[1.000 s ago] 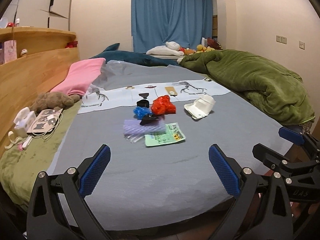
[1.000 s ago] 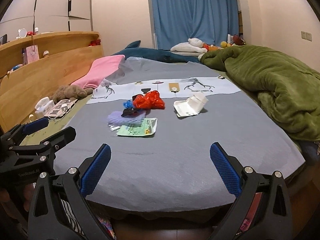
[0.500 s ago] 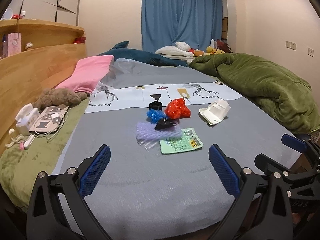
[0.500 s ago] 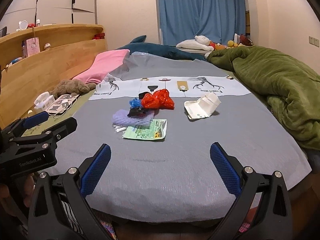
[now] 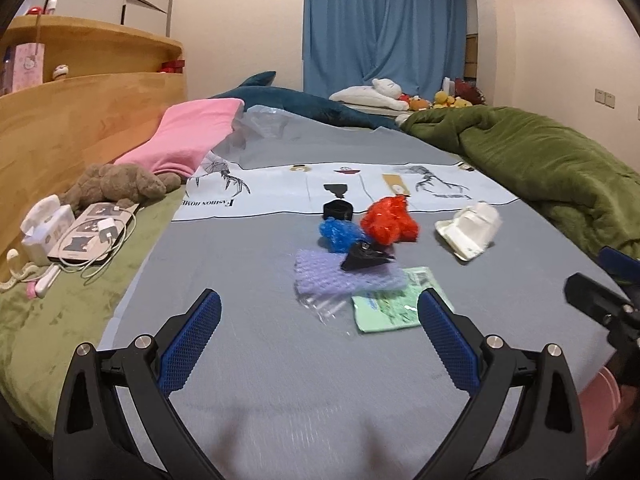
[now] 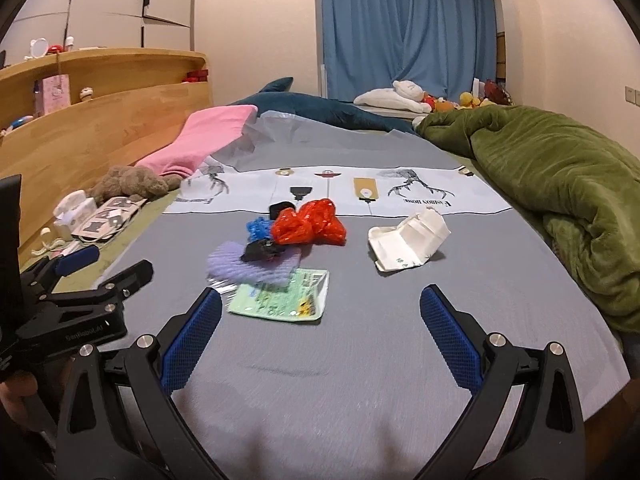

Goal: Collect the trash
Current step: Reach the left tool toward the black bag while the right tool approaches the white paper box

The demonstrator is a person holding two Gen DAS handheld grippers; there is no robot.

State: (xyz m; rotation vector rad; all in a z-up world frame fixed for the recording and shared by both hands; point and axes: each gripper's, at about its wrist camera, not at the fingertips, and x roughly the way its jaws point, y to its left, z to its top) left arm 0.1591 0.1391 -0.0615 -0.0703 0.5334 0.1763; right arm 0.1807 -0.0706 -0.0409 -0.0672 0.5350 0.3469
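Note:
Trash lies in a cluster on the grey bed sheet (image 5: 256, 360): a red crumpled wrapper (image 5: 389, 221), a blue crumpled wrapper (image 5: 339, 233), a small black piece (image 5: 362, 259), purple bubble wrap (image 5: 340, 278), a green packet (image 5: 394, 305) and a white paper carton (image 5: 468, 230). The same pieces show in the right wrist view: red wrapper (image 6: 308, 224), green packet (image 6: 282, 297), white carton (image 6: 408, 242). My left gripper (image 5: 318, 336) is open and empty, just short of the bubble wrap. My right gripper (image 6: 320, 332) is open and empty, just short of the green packet.
A green blanket (image 5: 540, 168) is heaped along the right. A pink cloth (image 5: 188, 136), a brown plush toy (image 5: 114, 186) and a tablet with a charger cable (image 5: 90, 236) lie at the left by the wooden headboard (image 5: 80, 120). A white printed bag (image 5: 320, 192) lies behind the trash.
Both grippers have moved forward over the bed toward the trash cluster, which now sits larger and closer. Both stay open and empty.

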